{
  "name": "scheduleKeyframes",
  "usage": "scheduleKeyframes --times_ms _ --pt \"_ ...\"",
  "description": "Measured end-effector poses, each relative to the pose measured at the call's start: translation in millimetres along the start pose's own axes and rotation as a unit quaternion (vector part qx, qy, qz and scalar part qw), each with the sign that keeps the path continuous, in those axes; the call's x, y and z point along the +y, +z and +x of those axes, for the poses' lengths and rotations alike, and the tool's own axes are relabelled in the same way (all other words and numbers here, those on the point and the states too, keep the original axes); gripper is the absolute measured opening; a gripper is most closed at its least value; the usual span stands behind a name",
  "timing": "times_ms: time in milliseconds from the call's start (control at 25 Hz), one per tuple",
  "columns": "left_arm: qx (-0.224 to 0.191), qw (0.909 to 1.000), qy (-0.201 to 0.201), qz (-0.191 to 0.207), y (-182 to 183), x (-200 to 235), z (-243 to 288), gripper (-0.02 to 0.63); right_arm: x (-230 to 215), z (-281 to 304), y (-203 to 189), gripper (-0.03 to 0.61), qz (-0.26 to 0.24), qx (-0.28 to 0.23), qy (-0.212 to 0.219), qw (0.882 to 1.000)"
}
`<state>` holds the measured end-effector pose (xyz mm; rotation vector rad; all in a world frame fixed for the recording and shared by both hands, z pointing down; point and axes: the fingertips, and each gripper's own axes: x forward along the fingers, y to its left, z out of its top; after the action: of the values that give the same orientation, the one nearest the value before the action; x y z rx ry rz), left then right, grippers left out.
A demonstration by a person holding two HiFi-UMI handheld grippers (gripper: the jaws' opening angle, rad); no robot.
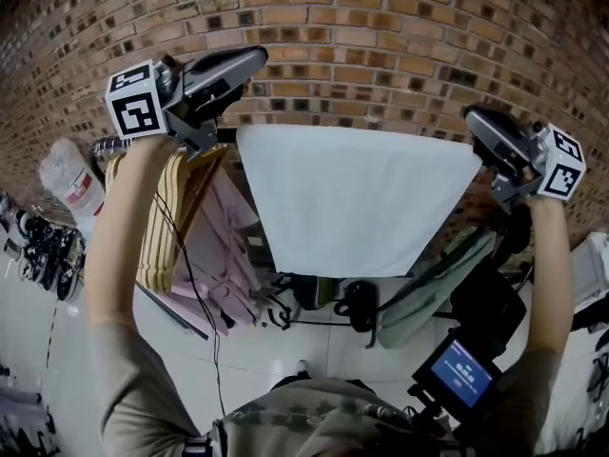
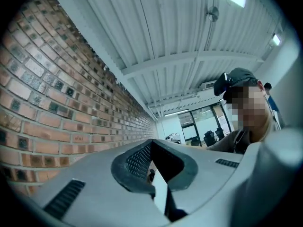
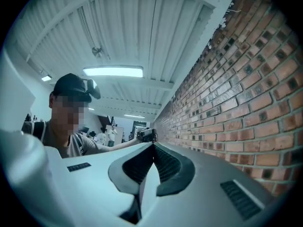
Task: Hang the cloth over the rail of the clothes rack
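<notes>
The left gripper (image 1: 243, 65), upper left, and the right gripper (image 1: 485, 127), at the right edge, are each clamping a top corner of the cloth (image 1: 357, 198) — jaws pressing together on a white sliver of it in both gripper views. The cloth is hanging spread between them across the frame's centre, before the brick wall (image 1: 381, 27) — hangers (image 1: 166, 208) are crowding its left.

A brick wall (image 1: 381, 27) stands behind pale hangers (image 1: 164, 212), pink garments (image 1: 226, 250) and a white plastic bag (image 1: 71, 184).
</notes>
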<state>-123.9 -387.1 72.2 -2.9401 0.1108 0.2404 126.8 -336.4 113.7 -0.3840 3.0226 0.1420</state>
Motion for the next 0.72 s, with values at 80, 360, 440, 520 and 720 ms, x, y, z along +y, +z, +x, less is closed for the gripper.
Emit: scheduleKeyframes --times_ms 80,360,440,520,720 --pt "-0.012 0.9999 -0.01 0.001 -5 -27 -5 0.003 26 -5 -13 0.006 0.006 -0.002 0.015 1.0" --pt "-0.02 0.9991 0.009 -0.037 -59 -124 -1 0.003 103 -37 -51 0.006 -0.004 -0.012 0.04 0.999" --pt "-0.024 0.9985 0.019 -0.045 -70 -152 7 0.003 122 -46 -61 0.006 -0.001 -0.007 0.052 0.999" --pt "-0.029 0.9982 0.022 -0.047 -75 -181 18 0.003 145 -55 -70 0.006 0.009 0.0 0.069 0.998" --pt "-0.028 0.9985 0.019 -0.043 -88 -260 40 0.003 211 -73 -88 0.006 0.016 -0.009 0.088 0.996"
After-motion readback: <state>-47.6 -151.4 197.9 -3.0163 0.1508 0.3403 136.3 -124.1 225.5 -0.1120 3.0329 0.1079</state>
